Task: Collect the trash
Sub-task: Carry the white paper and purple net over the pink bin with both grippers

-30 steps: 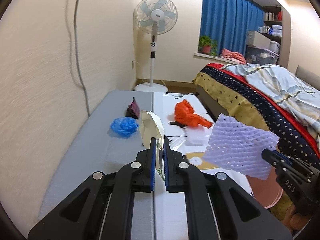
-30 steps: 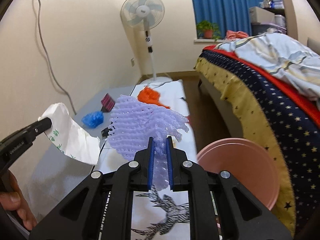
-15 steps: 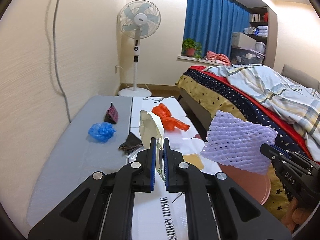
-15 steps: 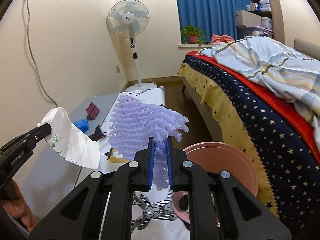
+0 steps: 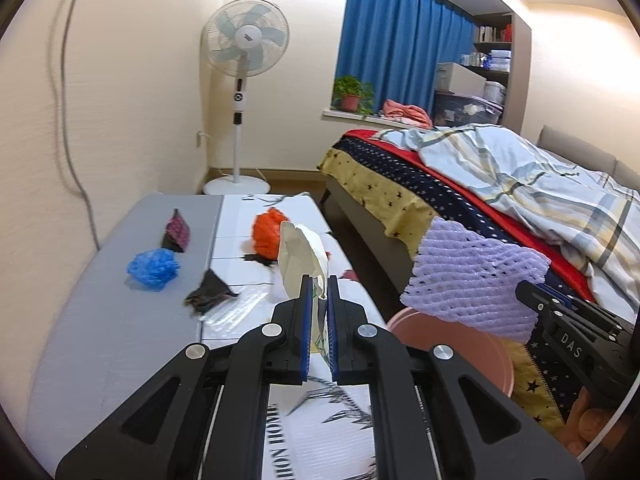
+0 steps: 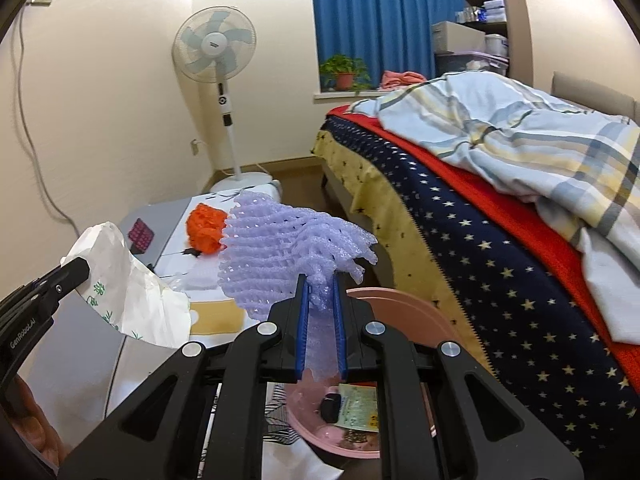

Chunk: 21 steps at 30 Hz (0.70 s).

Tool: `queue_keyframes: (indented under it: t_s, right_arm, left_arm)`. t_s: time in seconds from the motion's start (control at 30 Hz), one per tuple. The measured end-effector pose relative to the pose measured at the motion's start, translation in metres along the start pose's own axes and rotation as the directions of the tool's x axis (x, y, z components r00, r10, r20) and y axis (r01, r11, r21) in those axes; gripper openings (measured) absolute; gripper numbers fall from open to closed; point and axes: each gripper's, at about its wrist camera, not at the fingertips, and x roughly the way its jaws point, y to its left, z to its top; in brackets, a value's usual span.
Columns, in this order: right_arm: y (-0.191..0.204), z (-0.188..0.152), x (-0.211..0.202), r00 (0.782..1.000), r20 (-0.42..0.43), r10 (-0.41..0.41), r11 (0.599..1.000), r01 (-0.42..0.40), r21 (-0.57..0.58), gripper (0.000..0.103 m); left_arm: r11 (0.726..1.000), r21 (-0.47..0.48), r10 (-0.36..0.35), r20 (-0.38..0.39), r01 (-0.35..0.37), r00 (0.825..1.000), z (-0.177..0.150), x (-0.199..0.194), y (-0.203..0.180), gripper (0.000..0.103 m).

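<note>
My left tongs (image 5: 319, 280) grip the paper (image 5: 303, 255), my right tongs (image 6: 320, 280) the foam net (image 6: 280, 248); both hang near the pink bin (image 6: 404, 304), I think for dropping.

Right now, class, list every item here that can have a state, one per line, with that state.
left hand-held gripper: shut on white paper bag
right hand-held gripper: shut on purple foam net
pink bin: open, some trash inside
fan: blades not blurred
blue curtain: drawn
bed: unmade
</note>
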Motion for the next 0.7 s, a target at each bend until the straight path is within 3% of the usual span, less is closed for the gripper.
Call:
queue_keyframes:
  t_s: [0.7]
  right_arm:
    - [-0.052,-0.001,0.004,0.987,-0.021,-0.161,0.985,0.162,0.064,0.012]
  left_arm:
    - [0.983,0.046,-0.176,-0.028,0.177,0.984,-0.009,0.035,-0.064,0.007]
